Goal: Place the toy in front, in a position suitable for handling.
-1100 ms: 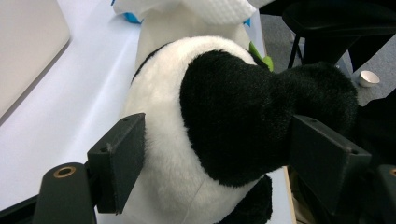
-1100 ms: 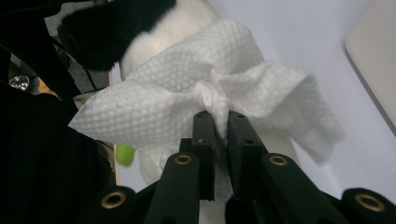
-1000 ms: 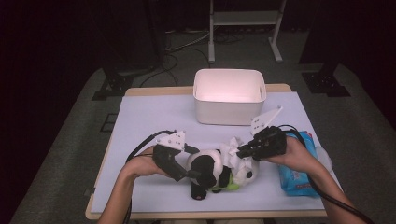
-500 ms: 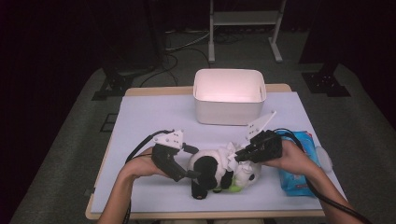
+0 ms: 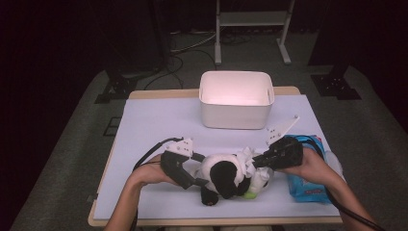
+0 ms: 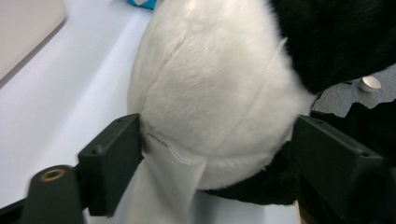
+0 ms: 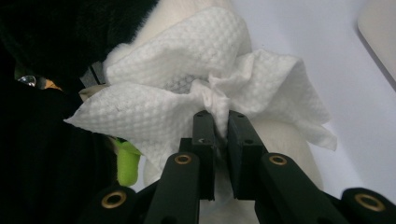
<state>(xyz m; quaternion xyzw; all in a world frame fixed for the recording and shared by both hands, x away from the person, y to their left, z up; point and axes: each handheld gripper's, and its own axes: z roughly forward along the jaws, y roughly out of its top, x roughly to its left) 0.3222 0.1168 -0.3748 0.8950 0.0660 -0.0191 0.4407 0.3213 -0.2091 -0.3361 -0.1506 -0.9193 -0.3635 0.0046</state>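
Note:
A black-and-white plush panda (image 5: 226,177) lies on the white table near its front edge. My left gripper (image 5: 205,170) comes at it from the left, and its jaws are shut on the toy's white body (image 6: 210,93); my left gripper (image 6: 219,161) has one pad on each flank. My right gripper (image 5: 254,163) reaches in from the right, shut on a crumpled white wipe (image 7: 187,84) that is pressed against the panda. The right gripper's (image 7: 220,126) jaws pinch the wipe's bunched middle. A green bit (image 7: 127,163) shows on the toy under the wipe.
A white bin (image 5: 235,113) stands at the back middle of the table (image 5: 159,125). A blue pack of wipes (image 5: 308,185) lies under the person's right forearm at the front right. Cables trail from both grippers toward the front edge.
My right gripper has shifted a little with the wipe against the panda. The left gripper and the toy have stayed about where they were.

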